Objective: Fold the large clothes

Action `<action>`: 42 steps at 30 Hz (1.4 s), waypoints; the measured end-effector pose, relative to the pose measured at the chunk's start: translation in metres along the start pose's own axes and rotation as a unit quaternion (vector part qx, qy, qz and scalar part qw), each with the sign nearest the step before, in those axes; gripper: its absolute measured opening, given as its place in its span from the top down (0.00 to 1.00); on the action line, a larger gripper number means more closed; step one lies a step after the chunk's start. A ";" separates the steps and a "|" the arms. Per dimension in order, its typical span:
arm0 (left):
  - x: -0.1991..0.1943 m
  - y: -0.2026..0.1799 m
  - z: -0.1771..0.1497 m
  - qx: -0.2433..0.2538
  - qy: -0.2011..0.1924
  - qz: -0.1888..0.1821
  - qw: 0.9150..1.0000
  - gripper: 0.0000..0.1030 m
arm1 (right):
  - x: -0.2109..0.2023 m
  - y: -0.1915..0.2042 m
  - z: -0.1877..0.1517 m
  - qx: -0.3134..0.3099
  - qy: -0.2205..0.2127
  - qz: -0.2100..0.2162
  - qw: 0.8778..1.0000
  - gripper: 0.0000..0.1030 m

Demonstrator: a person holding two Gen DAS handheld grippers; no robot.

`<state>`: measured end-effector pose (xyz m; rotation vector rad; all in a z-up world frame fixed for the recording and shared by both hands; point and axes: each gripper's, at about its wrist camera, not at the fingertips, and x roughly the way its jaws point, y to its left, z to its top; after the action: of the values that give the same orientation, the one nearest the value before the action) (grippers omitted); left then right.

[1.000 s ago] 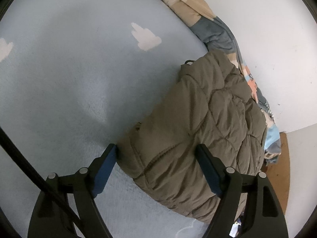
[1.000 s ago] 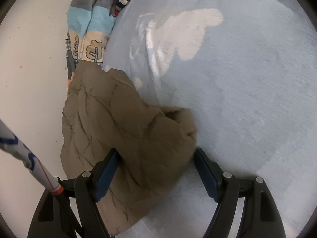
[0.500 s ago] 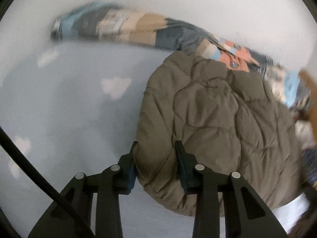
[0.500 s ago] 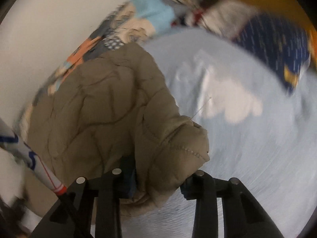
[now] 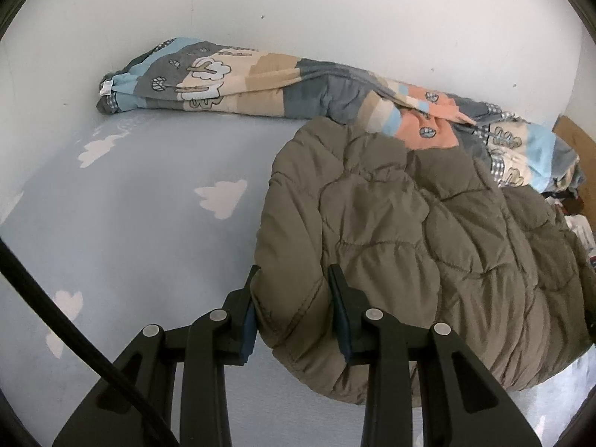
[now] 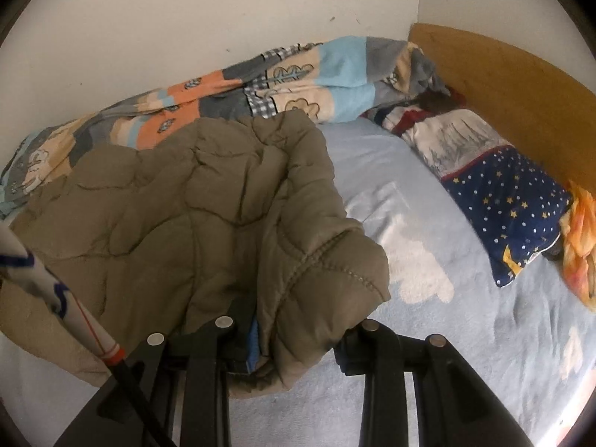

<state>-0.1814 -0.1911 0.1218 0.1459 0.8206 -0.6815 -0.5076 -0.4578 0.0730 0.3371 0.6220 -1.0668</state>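
Olive-brown quilted puffer jacket (image 5: 417, 246) lies bunched on the pale blue cloud-print bedsheet (image 5: 141, 223), its far edge up against the rolled patchwork quilt (image 5: 260, 82) along the white wall (image 5: 335, 11). My left gripper (image 5: 292, 305) pinches a thick fold at the jacket's near left edge between its blue-padded fingers, and my right gripper (image 6: 298, 339) pinches the stitched hem at its near right corner, which bulges over the fingers. Beyond, a star-print navy pillow (image 6: 510, 201) sits by the wooden headboard (image 6: 514, 82).
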 end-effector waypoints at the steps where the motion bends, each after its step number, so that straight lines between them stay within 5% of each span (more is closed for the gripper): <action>1: -0.006 0.000 0.000 0.000 -0.001 -0.001 1.000 0.68 | -0.005 0.000 -0.001 -0.001 -0.002 0.002 1.000 0.69; 17: -0.122 0.028 -0.059 -0.010 -0.022 -0.036 0.999 0.68 | -0.109 -0.025 -0.047 0.018 -0.032 0.047 0.998 0.69; 24: -0.115 0.046 -0.105 -0.026 0.032 -0.023 0.999 0.62 | -0.101 -0.050 -0.101 0.073 0.032 0.051 0.996 0.69; 28: -0.091 0.065 -0.119 -0.063 0.086 -0.012 0.994 0.53 | -0.061 -0.075 -0.124 0.142 0.107 0.074 0.981 0.66; 33: -0.098 0.101 -0.123 -0.142 0.102 -0.044 0.984 0.44 | -0.054 -0.114 -0.139 0.253 0.142 0.142 0.946 0.46; 37: -0.121 0.135 -0.124 -0.203 0.066 -0.019 0.977 0.44 | -0.085 -0.148 -0.151 0.320 0.116 0.140 0.930 0.34; 42: -0.147 0.124 -0.112 -0.169 -0.004 0.013 0.986 0.44 | -0.130 -0.151 -0.131 0.281 0.012 0.089 0.955 0.34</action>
<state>-0.2469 0.0210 0.1338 -0.1527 0.9128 -0.5088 -0.7259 -0.3638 0.0564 0.8870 0.2897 -1.0532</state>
